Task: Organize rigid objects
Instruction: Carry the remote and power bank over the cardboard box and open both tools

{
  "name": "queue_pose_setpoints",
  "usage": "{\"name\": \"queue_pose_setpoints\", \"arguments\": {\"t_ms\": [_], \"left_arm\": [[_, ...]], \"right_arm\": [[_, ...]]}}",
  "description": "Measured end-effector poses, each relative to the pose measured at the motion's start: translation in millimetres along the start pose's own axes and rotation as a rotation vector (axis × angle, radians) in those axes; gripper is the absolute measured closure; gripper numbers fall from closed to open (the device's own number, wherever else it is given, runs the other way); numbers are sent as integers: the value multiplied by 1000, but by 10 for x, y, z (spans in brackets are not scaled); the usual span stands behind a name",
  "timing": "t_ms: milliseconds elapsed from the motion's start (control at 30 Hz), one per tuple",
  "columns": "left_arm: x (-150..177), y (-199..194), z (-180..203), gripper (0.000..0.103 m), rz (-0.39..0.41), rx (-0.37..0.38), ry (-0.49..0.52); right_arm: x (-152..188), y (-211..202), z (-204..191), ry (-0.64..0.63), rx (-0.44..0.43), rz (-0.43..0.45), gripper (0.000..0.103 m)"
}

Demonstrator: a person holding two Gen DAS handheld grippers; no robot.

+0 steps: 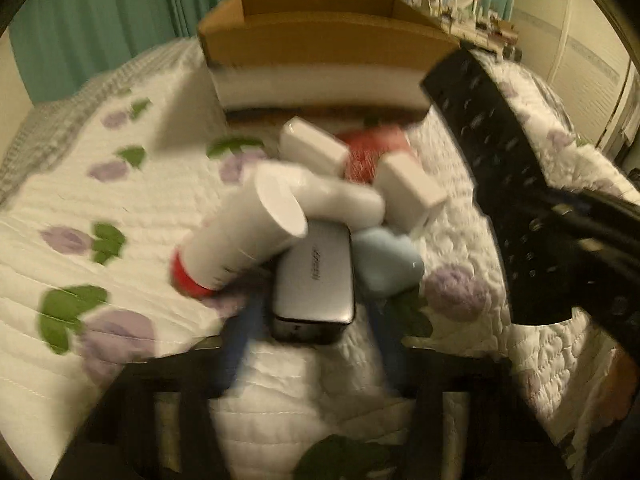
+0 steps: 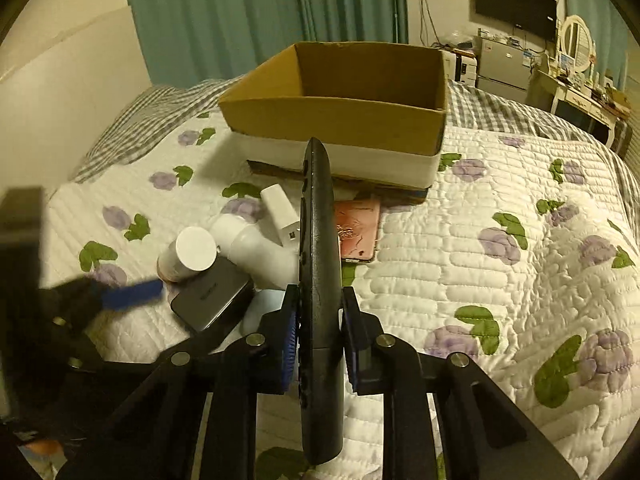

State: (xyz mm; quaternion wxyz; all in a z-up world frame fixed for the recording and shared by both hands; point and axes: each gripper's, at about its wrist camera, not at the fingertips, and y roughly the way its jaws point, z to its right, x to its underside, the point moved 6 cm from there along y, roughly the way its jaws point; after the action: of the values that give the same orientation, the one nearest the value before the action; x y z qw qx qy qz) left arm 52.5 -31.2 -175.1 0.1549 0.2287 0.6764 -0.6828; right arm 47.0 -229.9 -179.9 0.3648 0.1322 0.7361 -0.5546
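My right gripper [image 2: 318, 340] is shut on a black remote control [image 2: 318, 248], held edge-on above the quilt; the remote also shows at the right of the left wrist view [image 1: 500, 184]. My left gripper [image 1: 312, 344] is open, its blue fingers [image 1: 240, 344] on either side of a silver power bank [image 1: 314, 284]. A pile lies past it: a white tube with a red cap [image 1: 240, 236], a white bottle [image 1: 340, 196], two white chargers [image 1: 312, 144], a light blue object [image 1: 384, 264] and a pink phone [image 2: 358, 228]. An open cardboard box [image 2: 340, 112] stands behind.
Everything lies on a white quilted bedspread with purple flowers [image 2: 500, 280]. Green curtains [image 2: 248, 12] hang behind the bed. A TV [image 2: 516, 4] and a dresser with a mirror [image 2: 576, 40] are at the far right.
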Motion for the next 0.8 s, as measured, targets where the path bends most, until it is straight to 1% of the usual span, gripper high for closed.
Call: {"name": "queue_pose_setpoints", "arguments": {"t_ms": [167, 267, 367, 433, 567, 667, 733, 767, 800], "left_arm": [[-127, 242, -39, 59, -10, 13, -37], [-186, 358, -44, 60, -17, -5, -23], [-171, 286, -28, 61, 2, -8, -5], [-160, 99, -21, 61, 11, 12, -19], [-212, -333, -59, 61, 102, 32, -43], [-354, -657, -57, 61, 169, 37, -44], [-556, -869, -82, 61, 227, 33, -29], [-601, -894, -56, 61, 241, 34, -29], [-726, -954, -83, 61, 256, 41, -32]], "right_arm": [[-9, 39, 7, 13, -20, -5, 84], [19, 97, 6, 13, -25, -23, 84], [50, 100, 22, 16, -23, -30, 84], [26, 25, 13, 9, -21, -11, 84], [-64, -176, -14, -8, -16, 34, 84], [-190, -323, -16, -16, -7, 68, 84], [-323, -420, -6, -22, -9, 93, 84], [-402, -467, 3, -31, 0, 110, 84], [-482, -504, 15, -40, 12, 125, 84]]}}
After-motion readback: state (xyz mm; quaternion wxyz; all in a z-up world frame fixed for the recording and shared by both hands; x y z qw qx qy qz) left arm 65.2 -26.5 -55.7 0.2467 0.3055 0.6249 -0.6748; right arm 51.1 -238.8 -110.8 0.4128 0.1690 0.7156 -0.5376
